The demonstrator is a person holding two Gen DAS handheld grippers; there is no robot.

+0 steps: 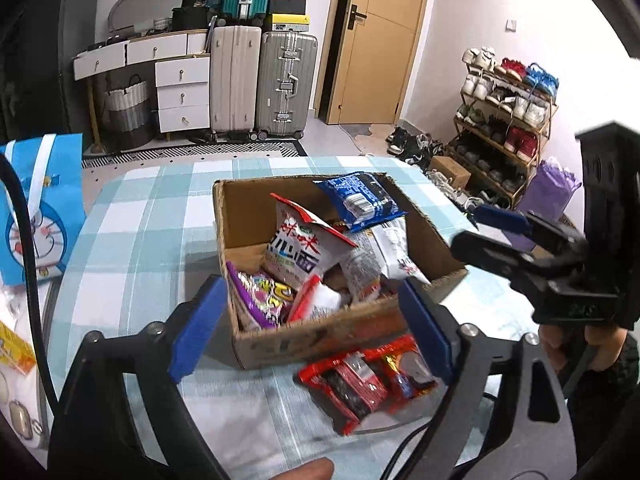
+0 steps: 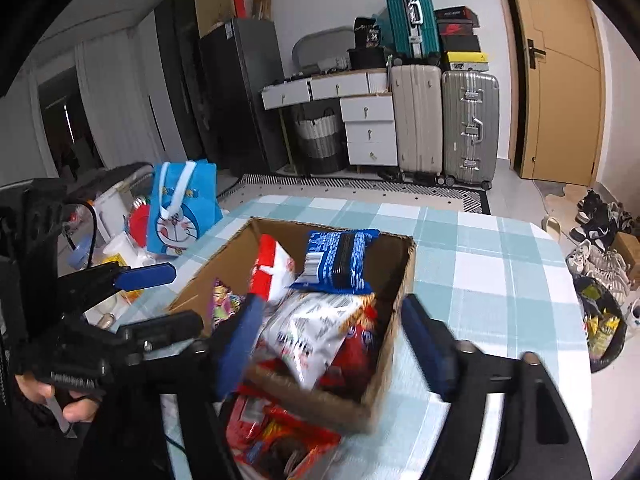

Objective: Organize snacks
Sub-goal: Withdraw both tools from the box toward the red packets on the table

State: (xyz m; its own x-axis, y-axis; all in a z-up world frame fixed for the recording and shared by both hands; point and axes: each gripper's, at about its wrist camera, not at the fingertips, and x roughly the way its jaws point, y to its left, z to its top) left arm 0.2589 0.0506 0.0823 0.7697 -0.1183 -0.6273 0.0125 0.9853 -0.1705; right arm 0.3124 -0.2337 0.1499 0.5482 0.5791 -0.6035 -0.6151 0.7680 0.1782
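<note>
Two blue-padded fingers of left gripper [image 1: 312, 328] spread wide, nothing between pads, hovering over near wall of cardboard box [image 1: 256, 220]. Box open-topped on checked tablecloth [image 1: 152, 216], stuffed with snack packets; blue packet [image 1: 360, 200] leans on far rim. Red multipack [image 1: 368, 380] lies flat just outside near wall, long axis left-right. Right gripper [image 1: 484, 232] at right edge, likewise spread.

Right wrist view: right gripper [image 2: 332, 344] wide apart, empty, over box near corner. White packet [image 2: 316, 332] slants toward camera; red multipack [image 2: 276, 436] below, blurred.

suitcases [image 1: 264, 84], shoe rack [image 1: 508, 120], blue bag [image 2: 180, 208]
</note>
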